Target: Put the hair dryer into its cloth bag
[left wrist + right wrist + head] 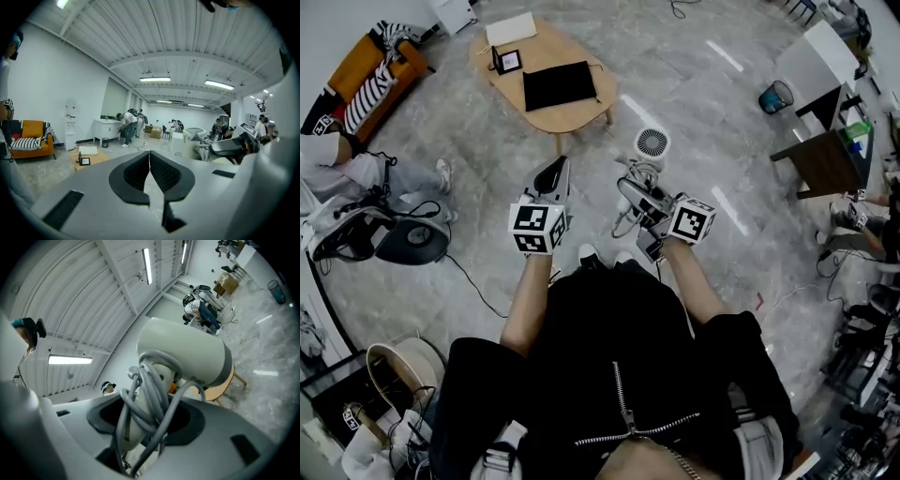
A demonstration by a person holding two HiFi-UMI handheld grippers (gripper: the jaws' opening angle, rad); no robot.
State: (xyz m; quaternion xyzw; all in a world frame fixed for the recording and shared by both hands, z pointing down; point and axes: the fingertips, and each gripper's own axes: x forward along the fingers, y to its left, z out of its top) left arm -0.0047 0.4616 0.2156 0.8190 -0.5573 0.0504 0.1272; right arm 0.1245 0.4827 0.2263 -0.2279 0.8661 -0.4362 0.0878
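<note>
over floor [703, 112], forearms [525, 305] forward; left gripper [553, 173] fingers [136, 173] together, right gripper [630, 195] fingers around hair dryer [652, 143]

There are two tools, the left tool [553, 176] and the right tool [634, 194]. Each bears one marker cube, so there are two cubes: the left cube [536, 228] and the right cube [692, 221]. There is one white hair dryer [652, 145] with one grey cord [151, 394]. There is one black cloth bag [559, 84] and one oval wooden worktop [577, 118]. Besides the bag, the worktop carries one small framed picture [507, 61] and one white pad [511, 28], making three things on it. The floor holds one orange sofa [373, 67] and one teal bin [776, 96]. The people at the far end of the room are too small to count.
</note>
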